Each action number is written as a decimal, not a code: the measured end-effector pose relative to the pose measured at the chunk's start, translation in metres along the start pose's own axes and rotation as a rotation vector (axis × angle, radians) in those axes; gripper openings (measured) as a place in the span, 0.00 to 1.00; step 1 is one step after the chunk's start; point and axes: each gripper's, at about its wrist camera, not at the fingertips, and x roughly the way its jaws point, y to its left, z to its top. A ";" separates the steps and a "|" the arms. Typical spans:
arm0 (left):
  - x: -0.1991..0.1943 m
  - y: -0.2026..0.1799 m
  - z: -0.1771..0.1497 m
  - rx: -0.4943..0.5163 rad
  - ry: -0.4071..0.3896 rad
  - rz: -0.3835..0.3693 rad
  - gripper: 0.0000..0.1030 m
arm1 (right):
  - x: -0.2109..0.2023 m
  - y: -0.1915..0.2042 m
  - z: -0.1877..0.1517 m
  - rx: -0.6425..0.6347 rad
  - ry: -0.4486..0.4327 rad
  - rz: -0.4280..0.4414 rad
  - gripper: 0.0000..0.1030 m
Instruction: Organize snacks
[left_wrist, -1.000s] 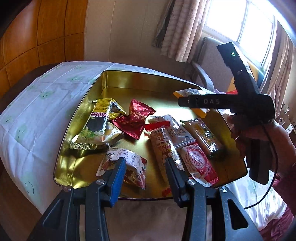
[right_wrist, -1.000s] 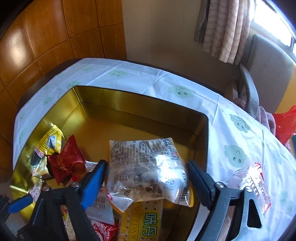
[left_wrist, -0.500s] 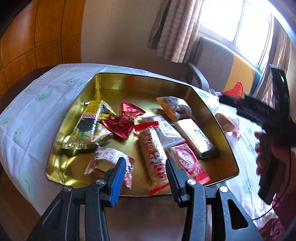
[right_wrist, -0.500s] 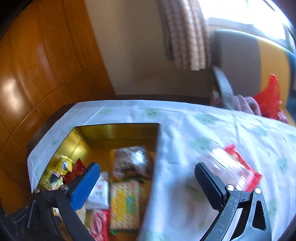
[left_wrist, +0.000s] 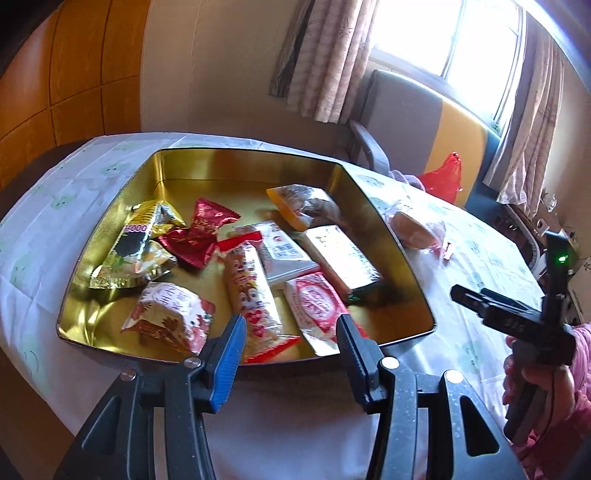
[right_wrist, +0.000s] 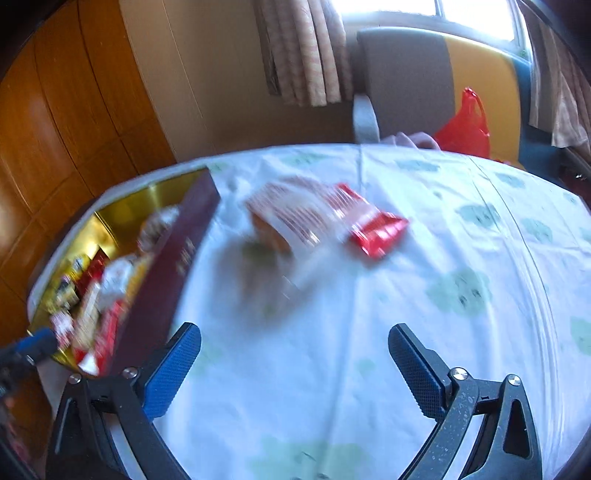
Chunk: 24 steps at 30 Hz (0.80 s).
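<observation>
A gold tin box (left_wrist: 388, 236) on the white tablecloth holds several wrapped snacks, among them a red candy pack (left_wrist: 201, 236), a gold pack (left_wrist: 136, 247) and a clear bread pack (left_wrist: 304, 206). My left gripper (left_wrist: 290, 354) is open and empty at the tin's near rim. One clear-and-red snack pack (right_wrist: 317, 218) lies on the cloth right of the tin; it also shows in the left wrist view (left_wrist: 417, 229). My right gripper (right_wrist: 293, 365) is open and empty over the cloth, short of that pack. The right wrist view is blurred.
The tin's dark outer wall (right_wrist: 173, 273) stands left of my right gripper. A grey and yellow armchair (right_wrist: 406, 81) with a red plastic bag (right_wrist: 465, 125) is behind the table. Wood panelling is on the left. The patterned cloth (right_wrist: 461, 295) stretches right.
My right gripper has let go of the clear bread pack in the tin and has swung right, out over the cloth toward the pack lying there. My left gripper has pulled back slightly.
</observation>
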 end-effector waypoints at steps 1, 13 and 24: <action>0.000 -0.001 0.000 -0.003 0.000 -0.004 0.50 | 0.002 -0.003 0.002 -0.010 0.003 -0.003 0.93; -0.005 -0.013 0.004 0.013 0.007 0.013 0.50 | 0.048 0.018 0.111 -0.255 -0.036 -0.042 1.00; -0.002 -0.013 0.002 0.021 0.016 0.037 0.50 | 0.096 0.025 0.085 -0.336 0.063 -0.040 0.81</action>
